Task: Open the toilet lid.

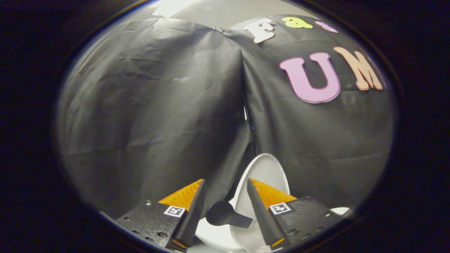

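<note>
The white toilet lid (266,171) stands raised and nearly upright just ahead of my fingers, its rounded top rising beyond the right finger's tip. A black round-headed handle (222,213) sticks out from the lid's lower part into the gap between the fingers, touching neither. My gripper (225,185) is open, its orange-backed fingers (183,196) spread on either side of the handle. Below the handle lies a white part of the toilet (212,236), either seat or rim; I cannot tell which.
The booth's black cloth wall (151,105) hangs close behind the toilet, with a seam (246,105) running down to the lid. A pale ceiling strip (225,10) shows above the cloth.
</note>
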`<state>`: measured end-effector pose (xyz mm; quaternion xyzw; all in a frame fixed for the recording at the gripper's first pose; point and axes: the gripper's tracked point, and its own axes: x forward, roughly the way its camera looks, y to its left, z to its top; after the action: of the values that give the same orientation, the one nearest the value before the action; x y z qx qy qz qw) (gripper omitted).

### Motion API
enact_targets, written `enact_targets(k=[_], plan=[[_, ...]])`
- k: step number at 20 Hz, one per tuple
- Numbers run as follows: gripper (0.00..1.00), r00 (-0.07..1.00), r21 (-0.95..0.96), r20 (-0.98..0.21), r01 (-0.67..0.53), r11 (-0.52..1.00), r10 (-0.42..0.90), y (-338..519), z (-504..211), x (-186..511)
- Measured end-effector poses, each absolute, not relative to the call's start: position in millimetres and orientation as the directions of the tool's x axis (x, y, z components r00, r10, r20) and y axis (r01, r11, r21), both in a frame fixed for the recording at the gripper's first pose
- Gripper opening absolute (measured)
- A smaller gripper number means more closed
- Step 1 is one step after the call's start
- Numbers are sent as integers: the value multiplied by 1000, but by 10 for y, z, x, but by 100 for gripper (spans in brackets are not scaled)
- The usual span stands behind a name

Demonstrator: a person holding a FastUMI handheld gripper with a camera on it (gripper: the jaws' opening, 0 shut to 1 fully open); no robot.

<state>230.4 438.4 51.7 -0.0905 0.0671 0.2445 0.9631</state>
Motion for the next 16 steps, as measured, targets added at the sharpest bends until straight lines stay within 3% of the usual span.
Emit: enact_targets(k=[1,7,16], plan=[[80,868,-142,-142,-494,858,476,4370,646,2278],[81,895,-206,-2,-437,875,446,3915,1330,2123],[82,985,-291,-12,-169,942,173,2355,1718,1994]])
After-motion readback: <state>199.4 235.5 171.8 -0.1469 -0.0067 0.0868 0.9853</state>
